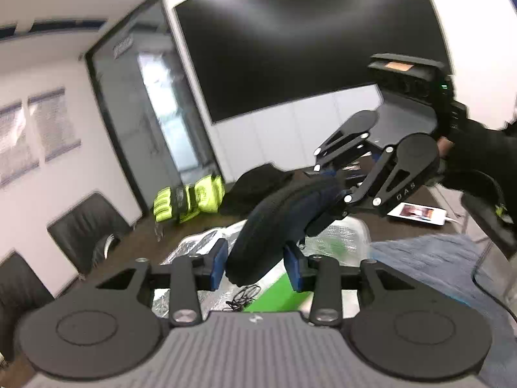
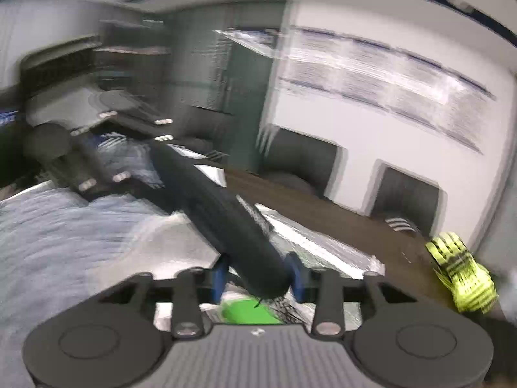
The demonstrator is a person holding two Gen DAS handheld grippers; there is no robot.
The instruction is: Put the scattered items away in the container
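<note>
- My left claw sits at six o'clock in its own view, blue pads on either side of one end of a long, dark, padded pouch; the pads look pressed against it, so I read this claw as grasping the pouch.
- In my right view the right claw flanks the other end of the same pouch in the same way, so I am grasping it there too, though motion blur softens the edges.
- The pouch hangs in the air between my two claws, running from six o'clock up toward two o'clock in the left view, where the right claw takes its far end.
- Directly beneath, at six o'clock, lies a silvery foil bag with a bright green panel and a thin black cord on it.
- At four o'clock a blue-grey towel covers the near part of the brown table.
- Further out at three o'clock a white tablet lies flat on the table.
- At nine o'clock, past the foil bag, a neon yellow-and-black glove lies near the far edge, a black cap-like lump just to its right.
- Beyond are black chairs, a glass door and a large dark screen at twelve o'clock.
</note>
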